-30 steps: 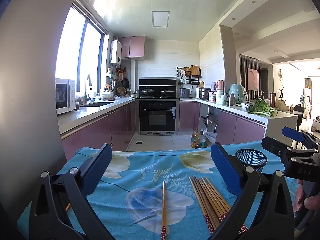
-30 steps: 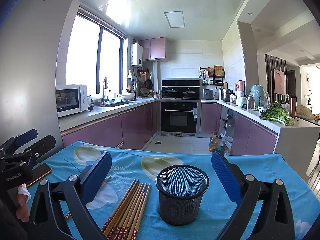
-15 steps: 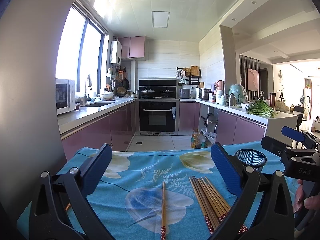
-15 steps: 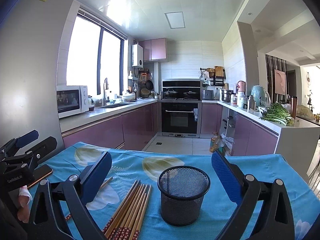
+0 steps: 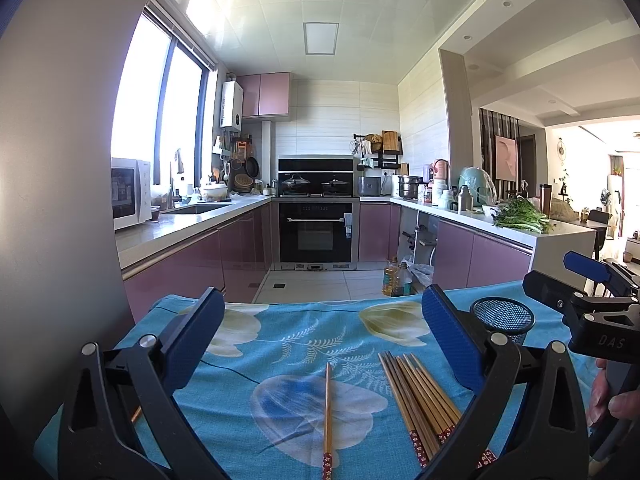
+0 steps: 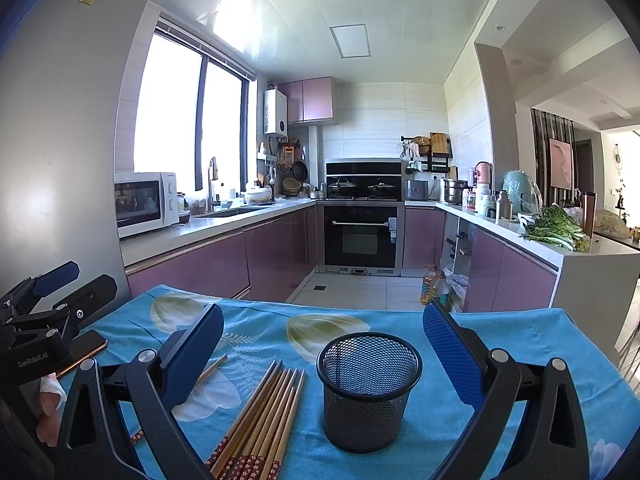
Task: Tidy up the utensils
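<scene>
A bundle of several wooden chopsticks (image 5: 420, 396) with red patterned ends lies on the blue floral tablecloth (image 5: 296, 340), and it also shows in the right wrist view (image 6: 260, 416). A single chopstick (image 5: 328, 412) lies apart to its left; it shows partly behind a finger in the right wrist view (image 6: 210, 368). A black mesh cup (image 6: 370, 390) stands upright and empty right of the bundle; it also shows in the left wrist view (image 5: 503, 317). My left gripper (image 5: 320, 332) is open and empty above the single chopstick. My right gripper (image 6: 322, 340) is open and empty, with the cup between its fingers.
A phone (image 6: 82, 354) lies on the cloth at the left edge. The table's far edge drops to the kitchen floor. Behind are purple cabinets (image 6: 276, 252), an oven (image 6: 362, 236) and a white counter (image 6: 580, 256) with greens.
The right wrist view has shifted very slightly, with the cup and chopsticks a little lower and closer. The left gripper has not visibly moved.
</scene>
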Demonstrator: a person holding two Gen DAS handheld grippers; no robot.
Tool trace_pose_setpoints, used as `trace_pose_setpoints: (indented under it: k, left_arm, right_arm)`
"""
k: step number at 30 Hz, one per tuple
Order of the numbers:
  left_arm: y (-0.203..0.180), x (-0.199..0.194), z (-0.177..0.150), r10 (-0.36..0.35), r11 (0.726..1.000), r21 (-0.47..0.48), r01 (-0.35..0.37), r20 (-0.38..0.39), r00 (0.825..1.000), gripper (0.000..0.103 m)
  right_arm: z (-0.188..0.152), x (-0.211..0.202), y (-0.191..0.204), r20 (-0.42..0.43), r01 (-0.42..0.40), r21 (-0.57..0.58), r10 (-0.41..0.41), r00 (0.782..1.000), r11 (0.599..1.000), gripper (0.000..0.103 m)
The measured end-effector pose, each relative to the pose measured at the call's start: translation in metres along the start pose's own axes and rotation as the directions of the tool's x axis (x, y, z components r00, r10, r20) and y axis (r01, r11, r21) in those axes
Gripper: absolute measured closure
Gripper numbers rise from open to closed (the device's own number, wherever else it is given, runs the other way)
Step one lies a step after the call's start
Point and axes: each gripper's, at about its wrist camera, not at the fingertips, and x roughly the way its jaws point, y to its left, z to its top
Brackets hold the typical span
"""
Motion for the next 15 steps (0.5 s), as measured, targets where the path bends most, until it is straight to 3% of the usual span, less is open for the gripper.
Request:
trace_pose_setpoints:
  k: [15]
  left_arm:
    - [-0.0002, 0.0001, -0.0011, 0.001, 1.0, 0.001, -0.001, 0.0, 1.0, 0.006]
  right_arm:
    - [-0.0017, 0.0025, -0.0018, -0.009, -0.009, 0.01, 0.009, 1.0, 1.0, 0.006]
